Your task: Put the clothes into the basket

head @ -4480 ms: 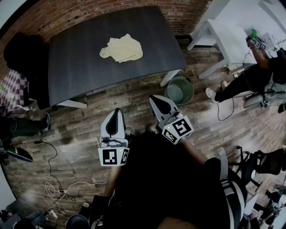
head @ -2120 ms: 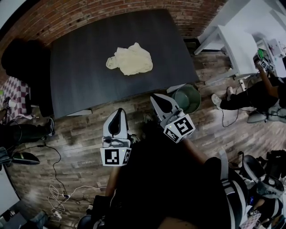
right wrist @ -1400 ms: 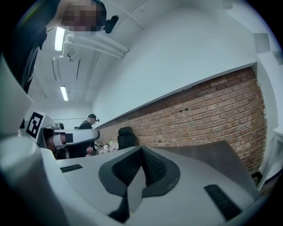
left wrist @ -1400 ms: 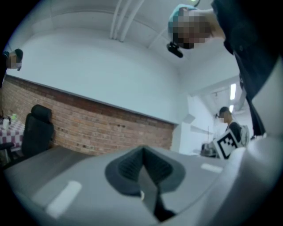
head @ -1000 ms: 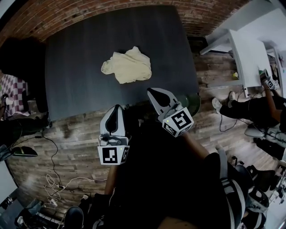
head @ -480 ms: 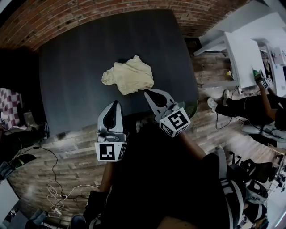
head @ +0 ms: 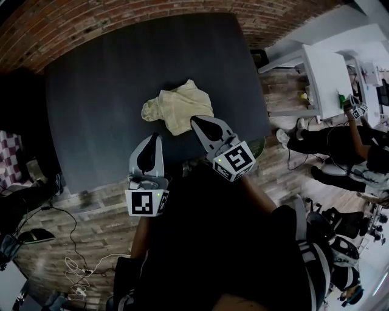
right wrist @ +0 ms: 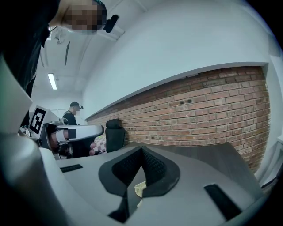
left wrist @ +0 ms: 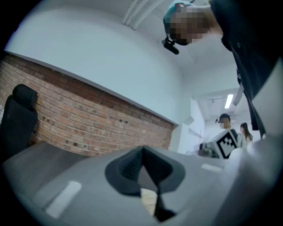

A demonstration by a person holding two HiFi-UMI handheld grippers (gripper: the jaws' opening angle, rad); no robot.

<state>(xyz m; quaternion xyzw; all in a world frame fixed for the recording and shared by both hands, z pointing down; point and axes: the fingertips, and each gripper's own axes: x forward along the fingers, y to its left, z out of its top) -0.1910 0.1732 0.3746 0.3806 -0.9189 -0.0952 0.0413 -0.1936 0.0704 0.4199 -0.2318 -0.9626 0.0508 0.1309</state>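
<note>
A crumpled cream cloth [head: 177,106] lies near the middle of the dark table [head: 97,103]. My right gripper [head: 194,119] is shut and empty, its tip just short of the cloth's near edge. My left gripper [head: 157,137] is also shut and empty, over the table a little nearer me and left of the cloth. In the left gripper view the jaws [left wrist: 142,149] meet, with a sliver of the cloth [left wrist: 148,198] showing below them. The right gripper view shows the same: closed jaws [right wrist: 141,149] over a bit of cloth [right wrist: 140,189]. The green basket [head: 260,147] peeks out at the table's near right corner.
A brick wall [head: 121,15] runs behind the table. A black chair [head: 21,115] stands at its left end. A white table [head: 322,67] and a seated person [head: 331,143] are to the right. Cables [head: 76,267] lie on the wooden floor at lower left.
Both grippers have advanced from over the floor to over the table's near edge, closing on the cloth. The basket has slipped mostly out of sight behind the table corner and right gripper.
</note>
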